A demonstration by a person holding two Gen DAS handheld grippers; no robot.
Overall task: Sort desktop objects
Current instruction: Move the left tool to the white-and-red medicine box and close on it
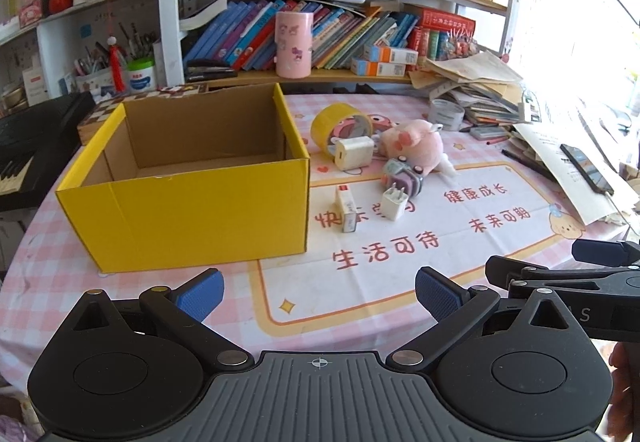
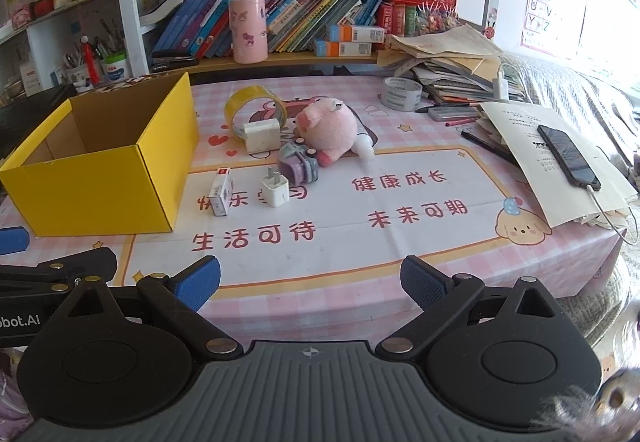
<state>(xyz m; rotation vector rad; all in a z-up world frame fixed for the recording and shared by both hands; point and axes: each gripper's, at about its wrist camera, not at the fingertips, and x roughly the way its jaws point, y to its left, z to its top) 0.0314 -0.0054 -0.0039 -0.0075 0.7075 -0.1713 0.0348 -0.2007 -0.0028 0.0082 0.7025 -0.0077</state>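
Two empty hand-held grippers wait at the desk's near edge before sorting begins.

Left hand-held gripper and right hand-held gripper both spread wide. The yellow box sits empty toward the left edge; chargers, tape roll and pink plush cluster mid-desk. Best to take the nearest white charger first, squarely across its flat sides.

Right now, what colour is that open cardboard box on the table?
The box is bright yellow outside, plain brown inside; the left wrist view shows it best.
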